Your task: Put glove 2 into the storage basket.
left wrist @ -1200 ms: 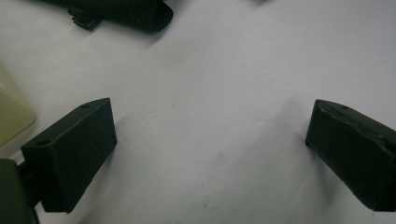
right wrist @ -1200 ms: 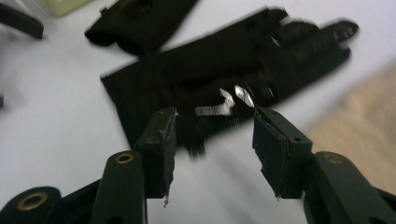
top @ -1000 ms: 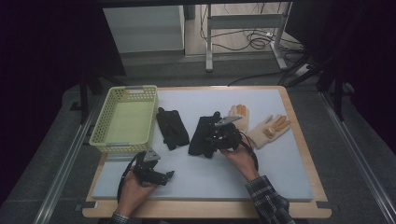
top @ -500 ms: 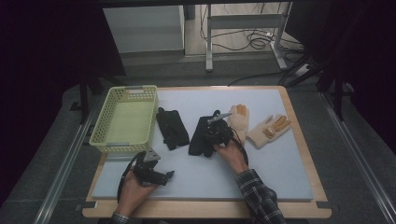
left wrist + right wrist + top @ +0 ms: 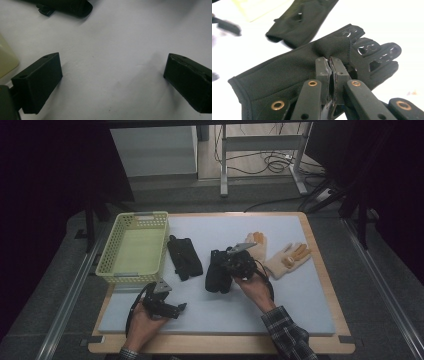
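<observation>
A black glove [image 5: 218,272] lies in the middle of the white mat, and my right gripper [image 5: 231,265] is shut on it. In the right gripper view the two jaws have just been closing and now pinch a fold of that black glove [image 5: 312,60] between the pads, at the gripper [image 5: 330,61]. A second black glove [image 5: 184,257] [image 5: 302,17] lies to its left, near the basket. Two tan gloves [image 5: 287,260] lie at the right. My left gripper [image 5: 175,309] rests near the mat's front left, open over bare mat [image 5: 112,67].
A yellow-green plastic basket [image 5: 114,265] stands at the mat's left side. The white mat [image 5: 300,305] sits on a wooden table with a raised rim. Bare mat stretches across the front and the far side.
The right gripper came left from beside the tan gloves onto the black glove and closed on a fold of it. The left hand stayed put.
</observation>
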`<state>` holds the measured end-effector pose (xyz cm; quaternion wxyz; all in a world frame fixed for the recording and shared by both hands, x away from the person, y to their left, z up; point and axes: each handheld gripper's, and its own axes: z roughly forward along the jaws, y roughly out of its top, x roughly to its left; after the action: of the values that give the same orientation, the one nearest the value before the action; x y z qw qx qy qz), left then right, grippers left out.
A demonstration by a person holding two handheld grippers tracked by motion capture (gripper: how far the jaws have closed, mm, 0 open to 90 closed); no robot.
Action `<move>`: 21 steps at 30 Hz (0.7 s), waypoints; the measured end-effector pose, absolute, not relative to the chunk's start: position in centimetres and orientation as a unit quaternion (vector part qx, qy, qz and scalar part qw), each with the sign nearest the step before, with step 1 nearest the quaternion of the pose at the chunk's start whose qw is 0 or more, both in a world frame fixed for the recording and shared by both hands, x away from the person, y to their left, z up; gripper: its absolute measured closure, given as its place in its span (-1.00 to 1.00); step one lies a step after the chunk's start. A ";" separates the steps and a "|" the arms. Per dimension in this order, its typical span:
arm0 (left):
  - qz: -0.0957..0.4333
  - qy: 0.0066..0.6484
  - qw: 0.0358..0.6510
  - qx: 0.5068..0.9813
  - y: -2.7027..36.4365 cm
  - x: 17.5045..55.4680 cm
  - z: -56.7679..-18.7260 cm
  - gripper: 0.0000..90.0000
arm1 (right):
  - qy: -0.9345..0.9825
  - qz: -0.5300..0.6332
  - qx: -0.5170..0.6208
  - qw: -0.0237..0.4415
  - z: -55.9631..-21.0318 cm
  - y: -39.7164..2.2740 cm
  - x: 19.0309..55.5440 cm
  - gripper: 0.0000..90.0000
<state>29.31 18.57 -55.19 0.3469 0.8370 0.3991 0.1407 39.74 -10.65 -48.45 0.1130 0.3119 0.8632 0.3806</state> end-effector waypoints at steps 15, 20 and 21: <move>0.141 0.399 0.347 0.837 18.6 29.3 -55.2 -0.96 | 0.883 0.374 0.271 0.082 -49.5 -11.9 35.6 0.22; 0.141 0.400 0.347 0.837 18.6 29.3 -55.2 -0.96 | 0.879 0.382 0.276 0.075 -49.1 -10.6 37.6 0.21; 0.141 0.399 0.347 0.837 18.6 29.3 -55.2 -0.96 | 0.879 0.382 0.275 0.076 -49.0 -9.5 38.6 0.22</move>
<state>29.30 18.58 -55.19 0.3470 0.8369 0.3993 0.1407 38.60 -9.53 -49.01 0.0761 0.2749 0.8792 0.3817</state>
